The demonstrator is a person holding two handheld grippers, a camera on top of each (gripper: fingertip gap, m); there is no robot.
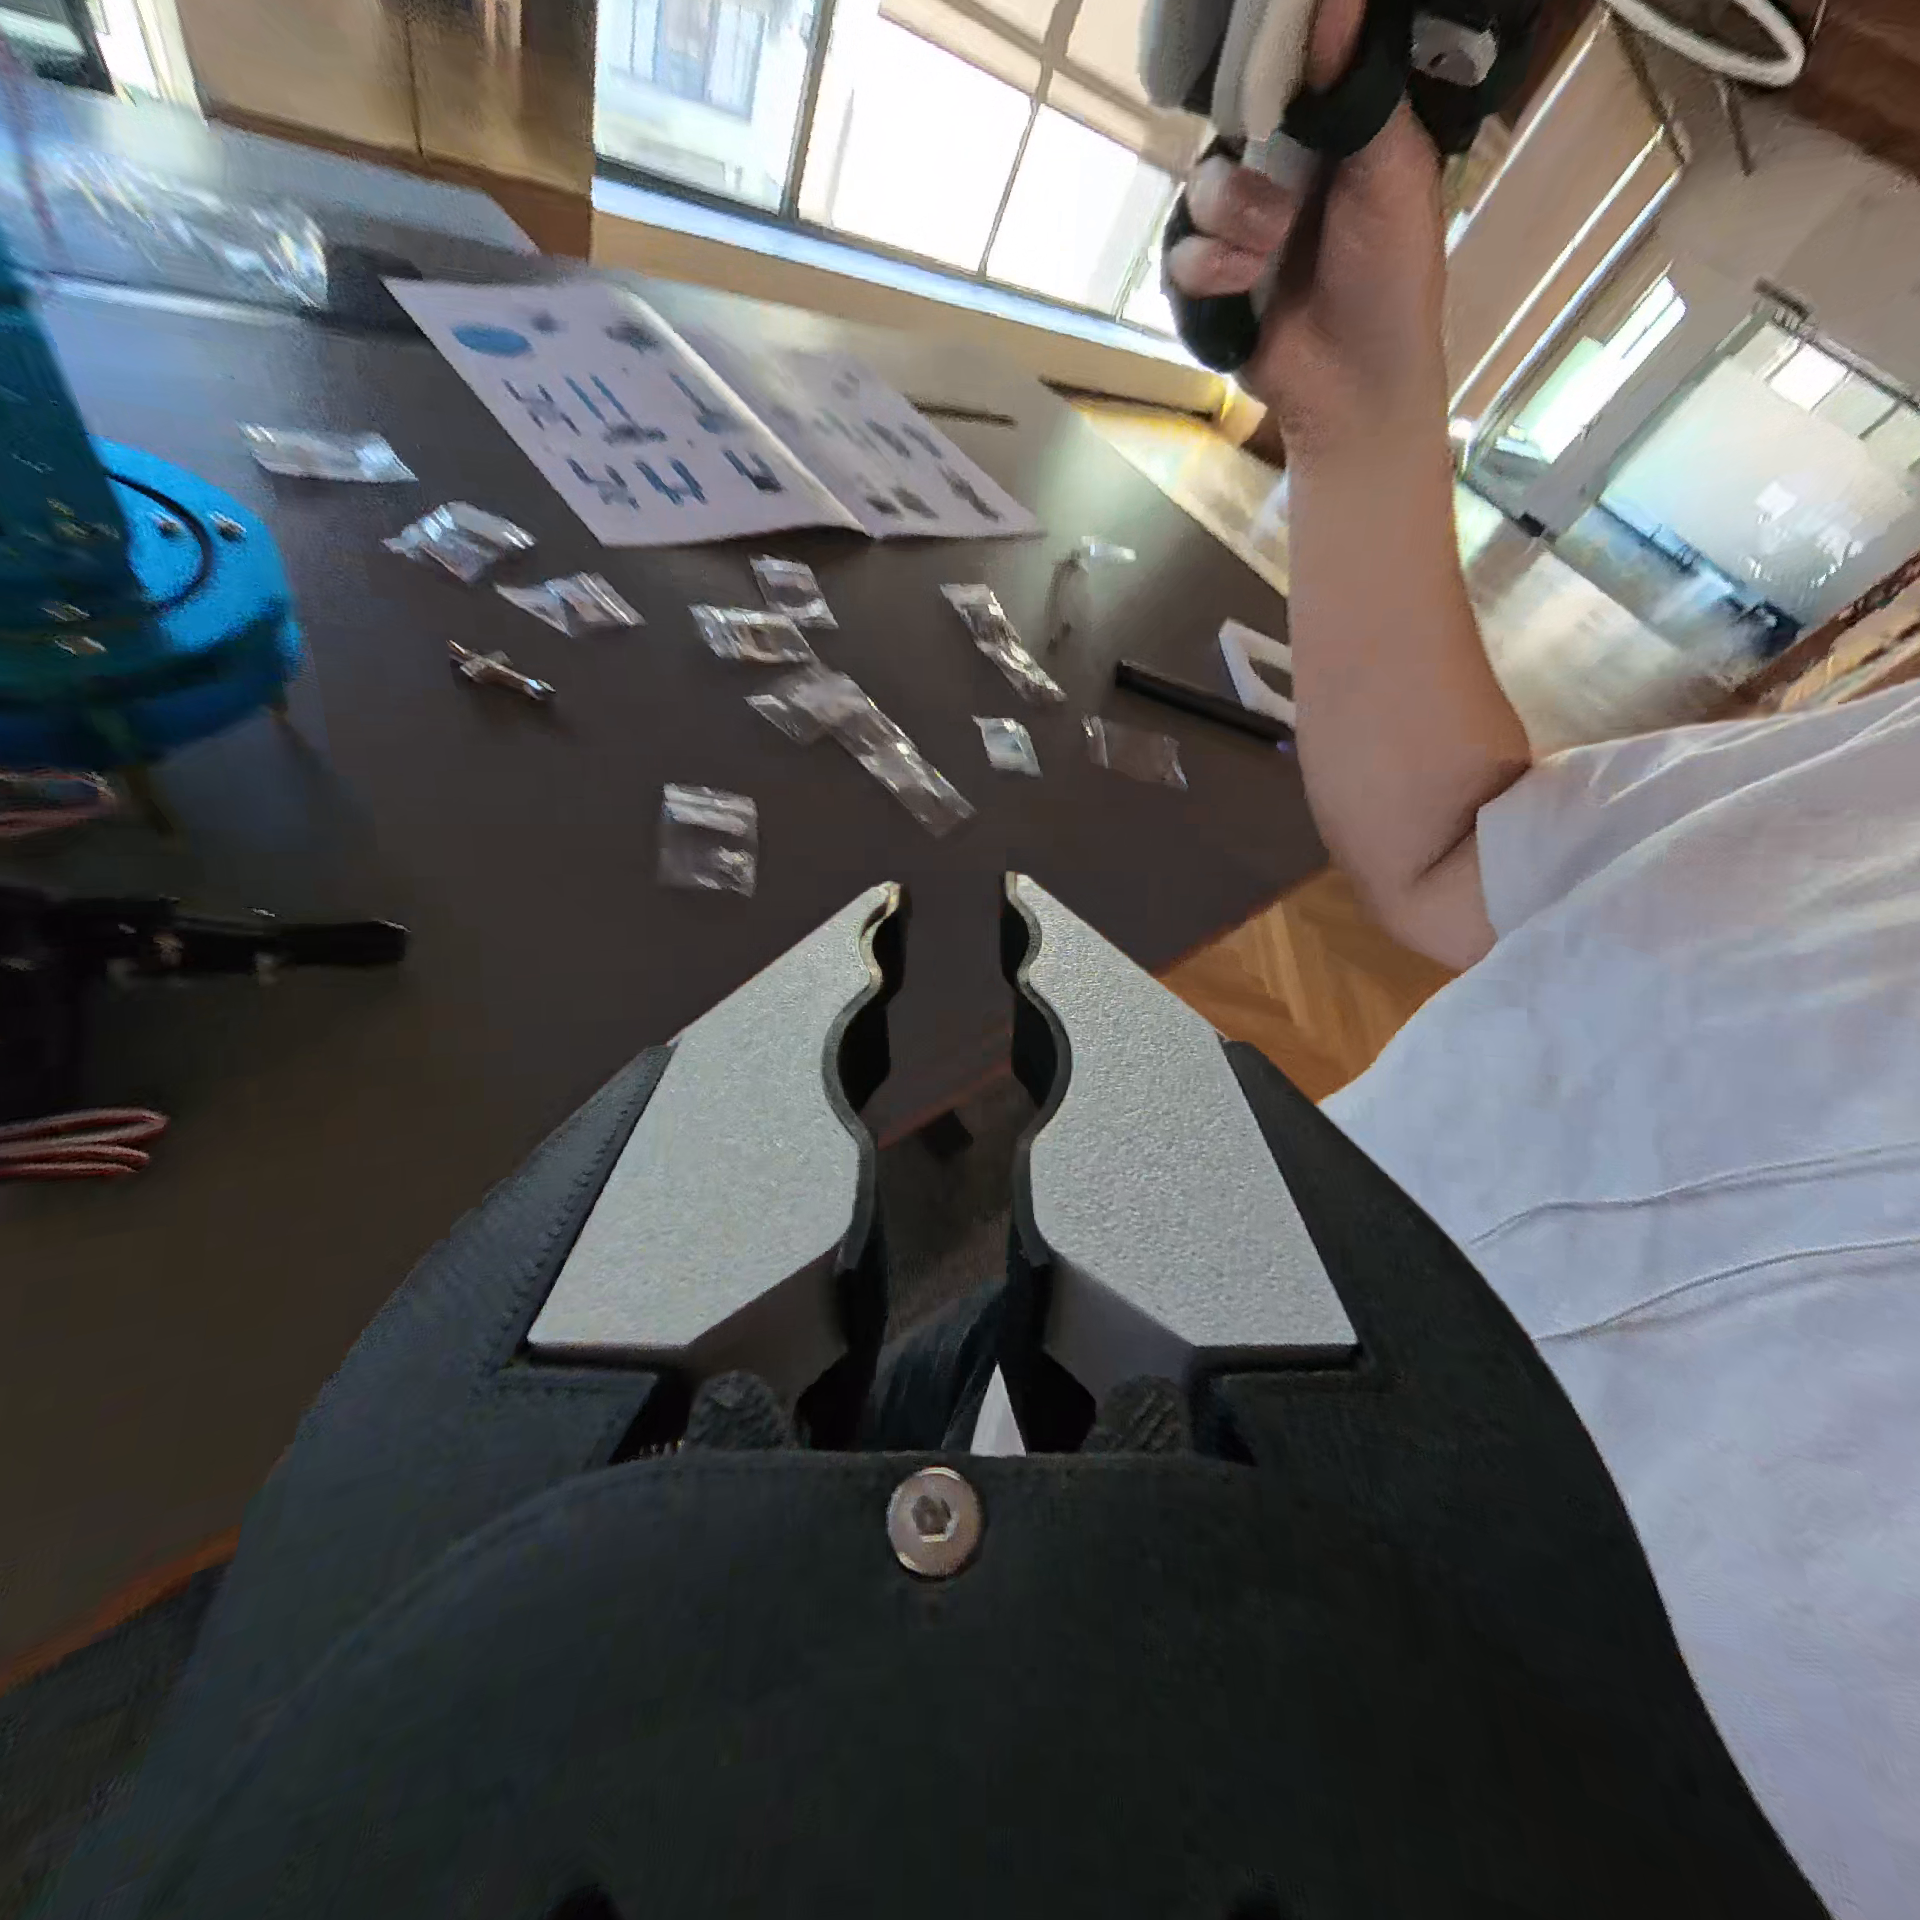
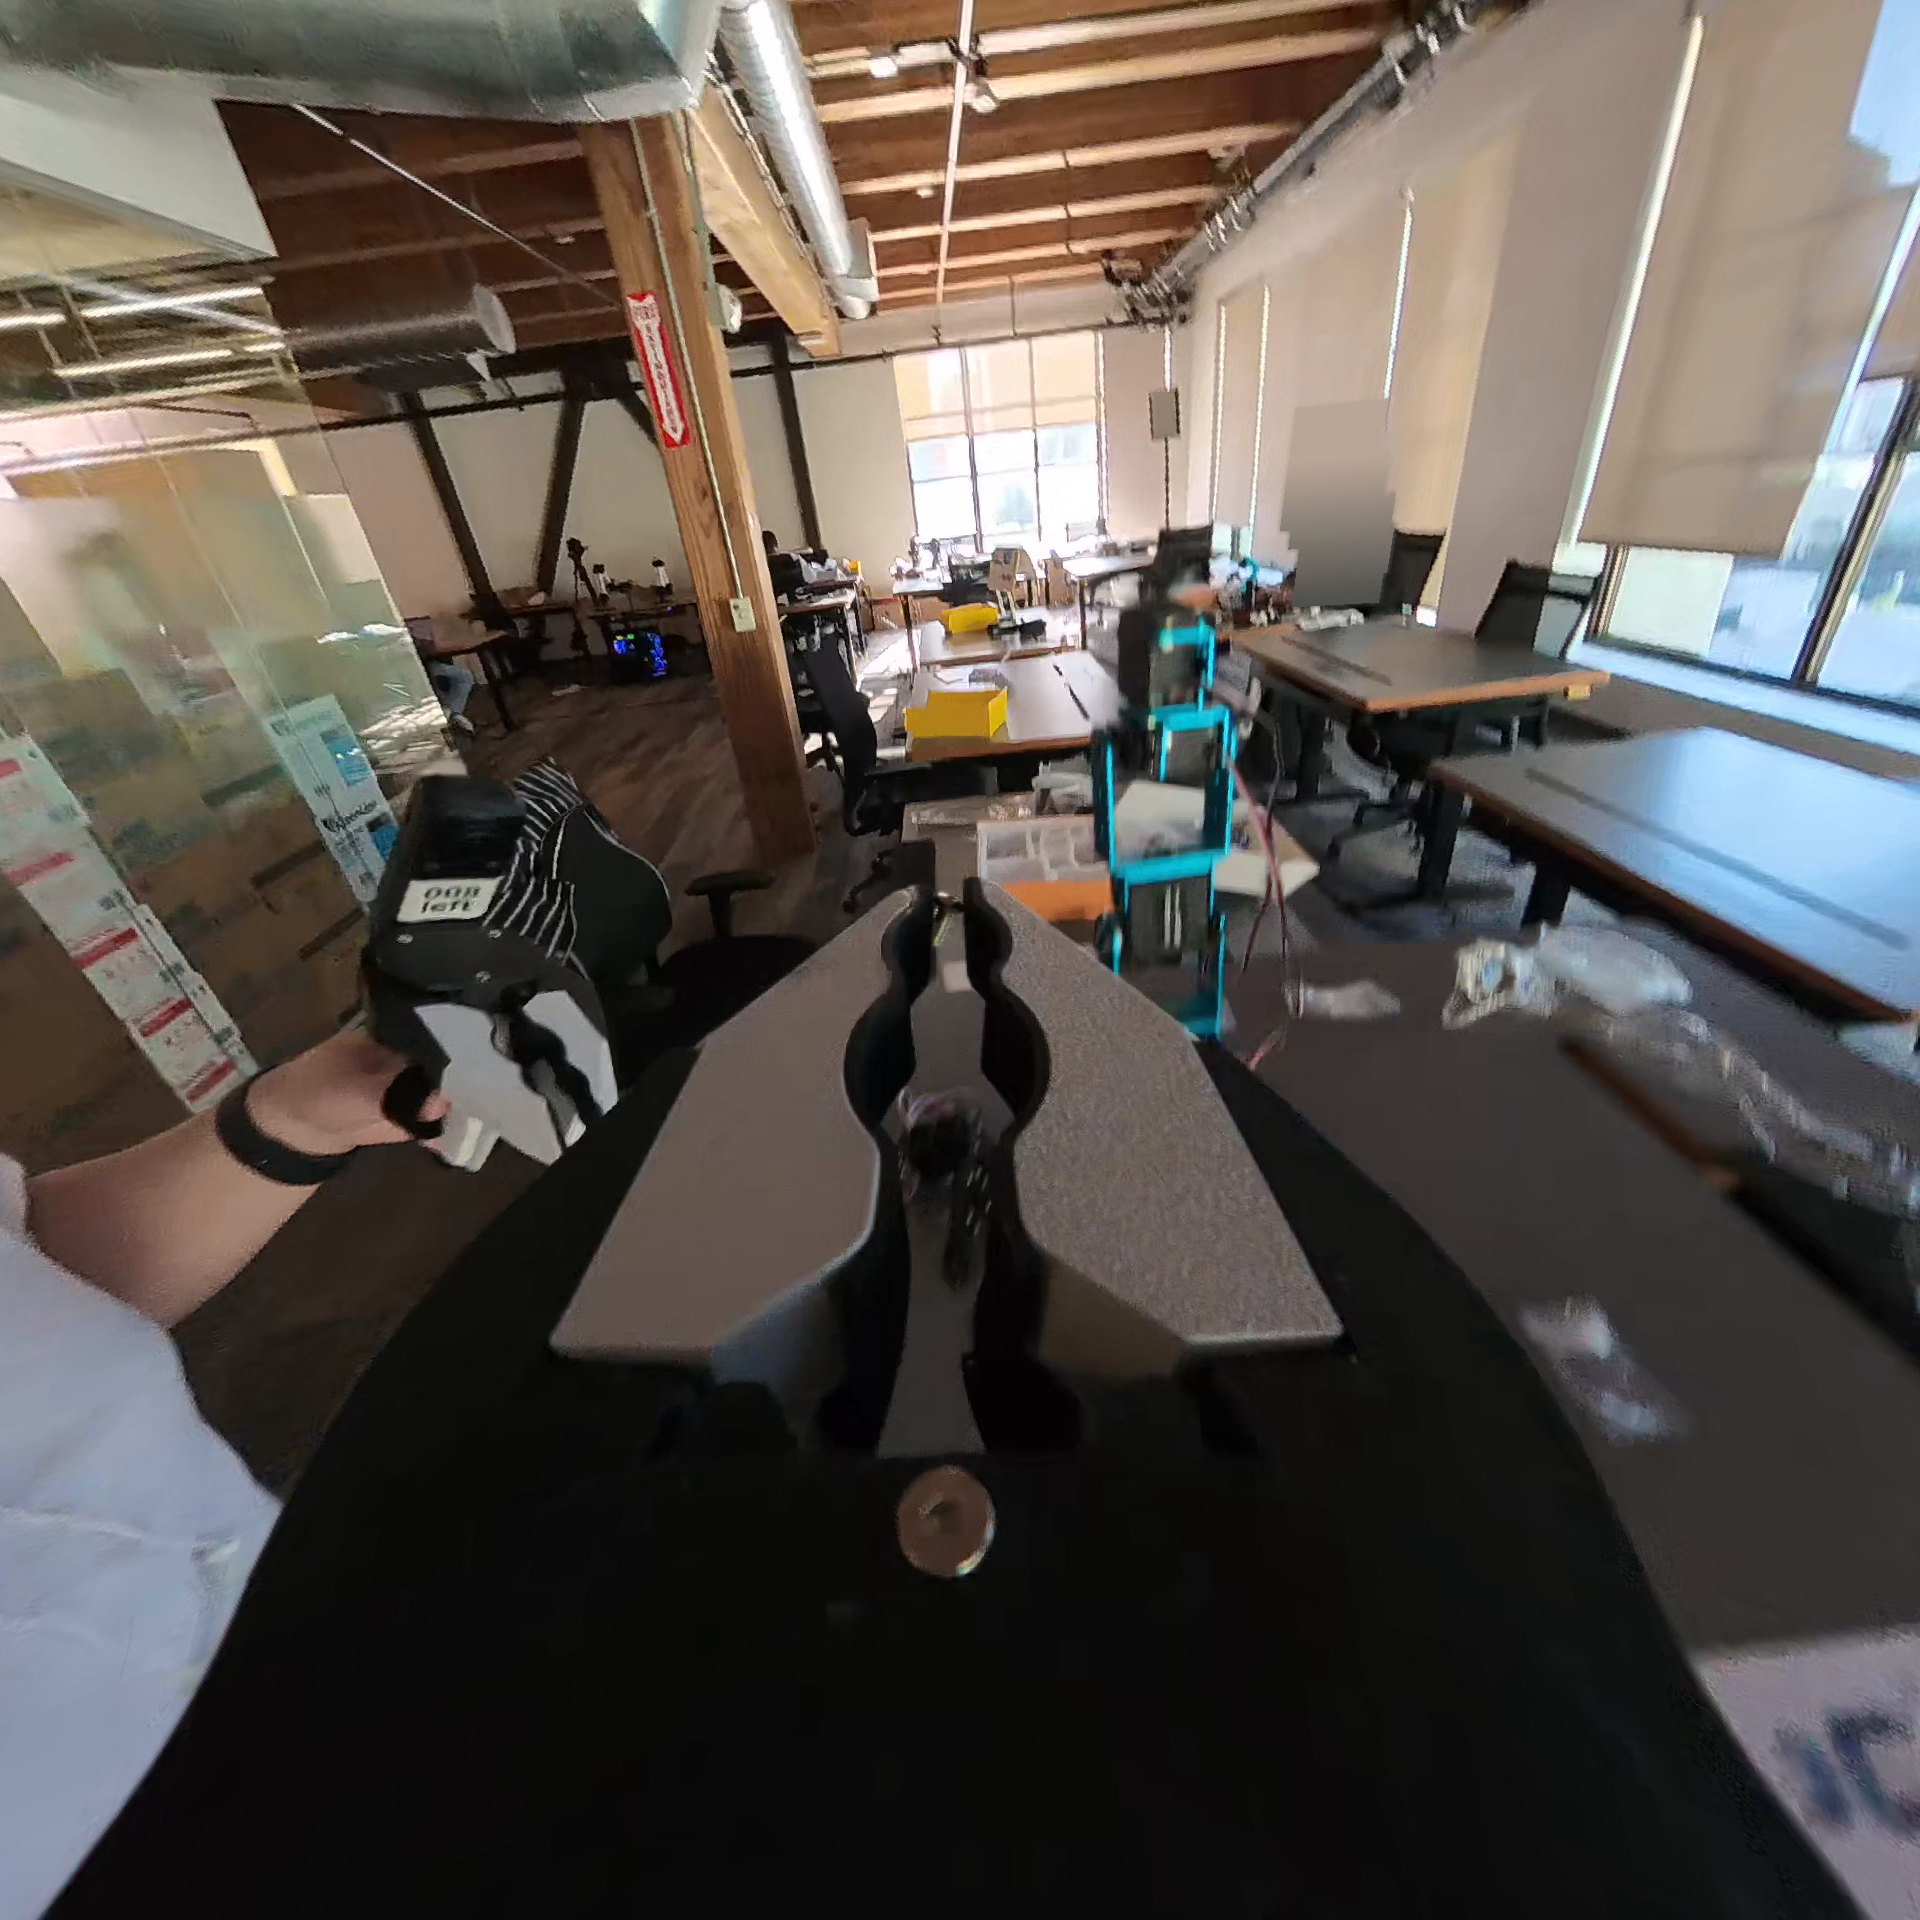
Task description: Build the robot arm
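Observation:
My left gripper (image 1: 951,896) hovers low over a dark table (image 1: 520,1039), jaws a little apart and empty. The nearest thing is a small clear bag of parts (image 1: 707,836) just ahead of its tips. It also shows at the left of the right wrist view (image 2: 530,1070), held by a hand. My right gripper (image 2: 948,899) is raised above the table, jaws nearly closed on a tiny part (image 2: 941,914), too small to identify. A blue bracket robot arm (image 2: 1164,821) stands just beyond it. A hand (image 1: 1278,260) holds the right gripper's handle high in the left wrist view.
Several clear bags of small parts (image 1: 894,738) lie scattered on the table. An open instruction sheet (image 1: 707,416) lies behind them. The blue round base (image 1: 156,623) stands at the left, with a black tool (image 1: 291,940) and red-white wires (image 1: 83,1138). The table edge (image 1: 1247,935) is at the right. The grippers' ends are close to 25 centimeters from one another.

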